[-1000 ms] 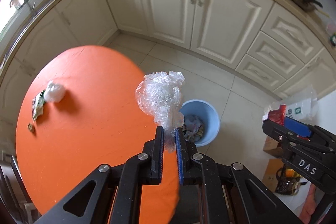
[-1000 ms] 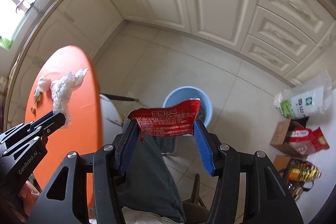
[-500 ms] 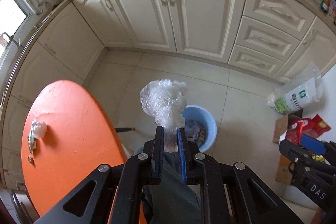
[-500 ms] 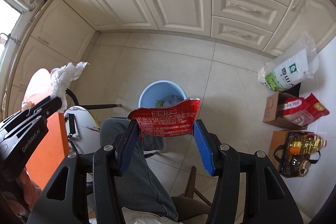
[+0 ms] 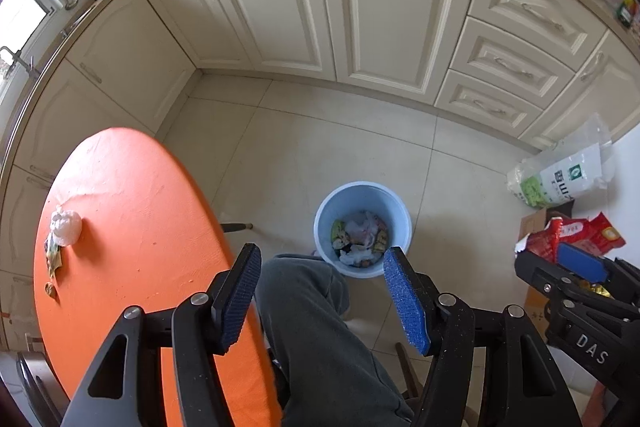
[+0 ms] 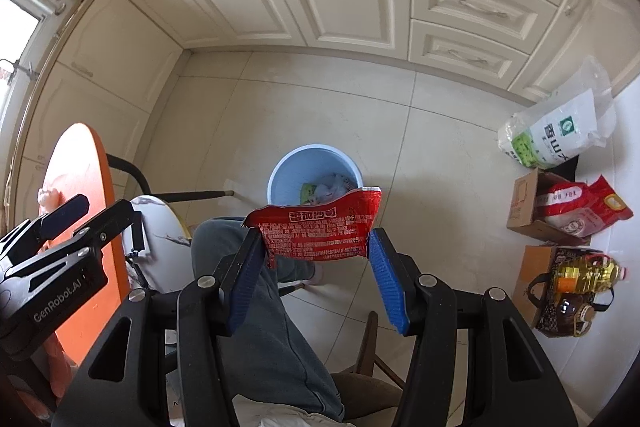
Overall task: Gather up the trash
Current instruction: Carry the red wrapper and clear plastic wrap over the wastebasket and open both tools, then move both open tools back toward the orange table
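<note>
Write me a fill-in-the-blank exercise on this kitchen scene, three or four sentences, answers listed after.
1. The right hand-held gripper holds a red ____ between its pads.
2. The blue bin stands on the ____, beside the orange table.
3. The left hand-held gripper, jaws opening, has ____ between its pads.
4. The white wad left on the table lies near its ____ edge in the left wrist view.

Missing words: wrapper; floor; nothing; left
</note>
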